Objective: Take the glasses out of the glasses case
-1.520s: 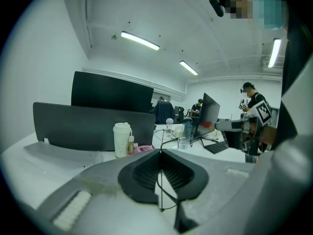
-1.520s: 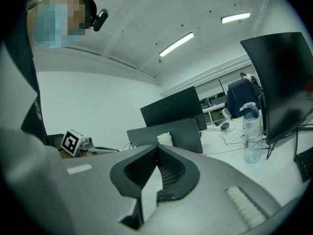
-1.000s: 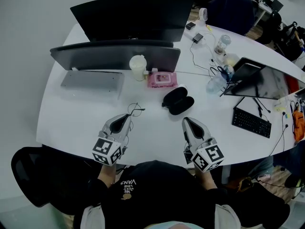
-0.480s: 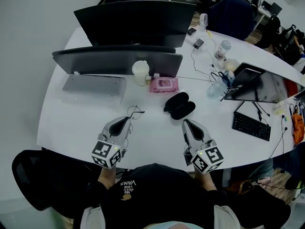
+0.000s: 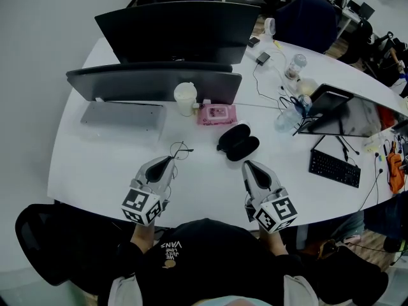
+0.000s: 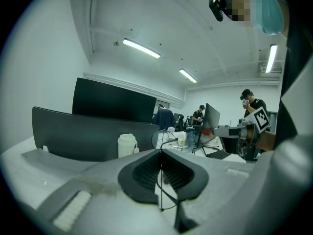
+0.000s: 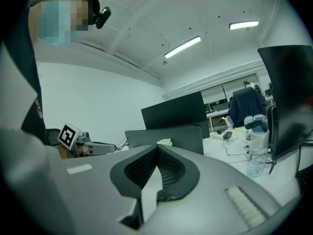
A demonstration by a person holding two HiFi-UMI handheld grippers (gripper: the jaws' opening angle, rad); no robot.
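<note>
In the head view the thin wire glasses (image 5: 181, 150) hang just off the tip of my left gripper (image 5: 171, 160), over the white table (image 5: 204, 177). From the left gripper view, that gripper (image 6: 161, 153) is shut on a thin wire part of the glasses (image 6: 165, 140), with one lens ring sticking up past the jaws. The black glasses case (image 5: 237, 139) lies open on the table, to the right of the glasses and ahead of my right gripper (image 5: 246, 164). The right gripper (image 7: 157, 148) is shut with nothing in it.
A white cup (image 5: 185, 98) and a pink wipes pack (image 5: 216, 114) stand behind the case, in front of two dark monitors (image 5: 153, 85). A grey keyboard (image 5: 121, 115) lies far left. To the right are a water bottle (image 5: 288, 115), a tablet (image 5: 347, 113) and a black keyboard (image 5: 335, 168).
</note>
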